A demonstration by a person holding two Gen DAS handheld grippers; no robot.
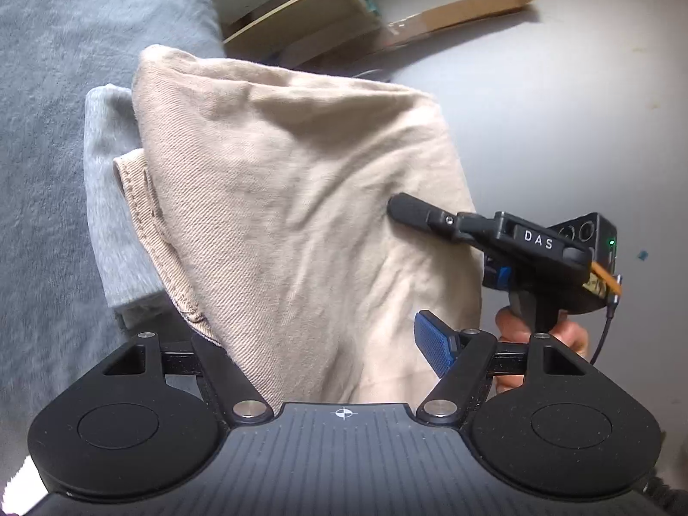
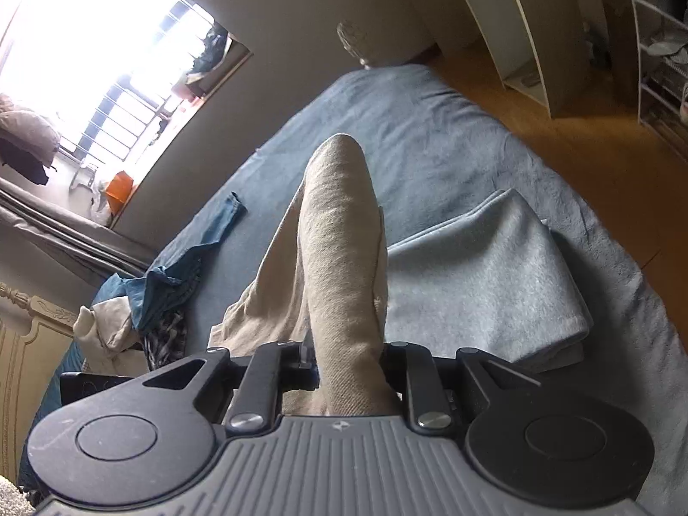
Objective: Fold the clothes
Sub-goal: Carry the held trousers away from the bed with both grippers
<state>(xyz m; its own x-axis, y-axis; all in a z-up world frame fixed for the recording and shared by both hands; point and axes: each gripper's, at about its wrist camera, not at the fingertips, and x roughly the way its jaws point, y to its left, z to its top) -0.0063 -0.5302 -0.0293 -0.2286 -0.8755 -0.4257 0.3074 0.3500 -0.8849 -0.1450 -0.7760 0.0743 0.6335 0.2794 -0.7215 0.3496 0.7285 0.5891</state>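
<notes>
A folded beige garment (image 1: 279, 193) is held up over the bed, partly above a folded grey garment (image 1: 107, 172). My left gripper (image 1: 309, 331) stands wide around its thick near end. The cloth hides the left finger's tip, and the blue pad (image 1: 432, 342) on the other finger lies at its right side. In the left wrist view my right gripper (image 1: 397, 208) pinches the garment's right edge, with a hand (image 1: 511, 331) on its handle. In the right wrist view the beige garment (image 2: 344, 258) runs up out of my right gripper (image 2: 348, 370), which is shut on the fold. The grey garment (image 2: 481, 279) lies just to the right.
The bed has a blue-grey blanket (image 2: 430, 129). A heap of loose clothes, jeans (image 2: 172, 275) among them, lies near the headboard (image 2: 26, 344). Beyond the bed's edge are bare floor (image 1: 559, 107), a cardboard piece (image 1: 464, 8) and wooden shelves (image 1: 292, 8).
</notes>
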